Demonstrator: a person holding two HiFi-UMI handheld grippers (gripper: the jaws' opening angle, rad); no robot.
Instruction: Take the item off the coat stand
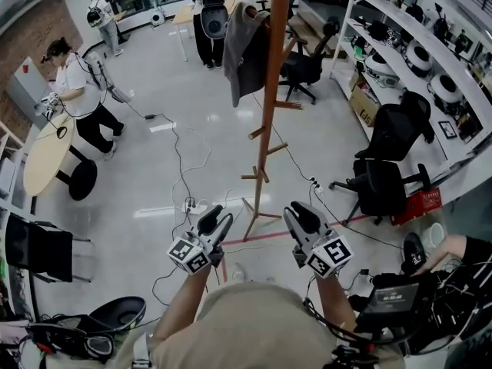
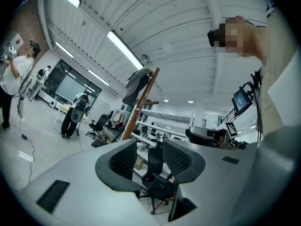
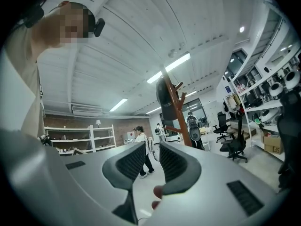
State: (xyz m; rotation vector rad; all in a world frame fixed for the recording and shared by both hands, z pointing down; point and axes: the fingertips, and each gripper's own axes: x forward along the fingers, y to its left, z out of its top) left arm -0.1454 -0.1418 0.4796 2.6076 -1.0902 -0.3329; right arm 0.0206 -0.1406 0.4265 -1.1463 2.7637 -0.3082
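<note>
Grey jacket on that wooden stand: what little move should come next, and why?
Probably lift forward and up toward the jacket: the left gripper and right gripper are open, empty and held low, short of the coat stand, and it hangs near the top.

Left gripper with its two dark ribbed jaws apart and nothing held between them; through the gap, below and to the right of the coat stand, a black office chair stands far off on the floor. The wooden coat stand appears tilted above the jaws, with a dark grey garment draped over its top. To the stand's left stands a figure in dark gear, farther left a person in a white top, and overhead run ceiling light strips.
</note>
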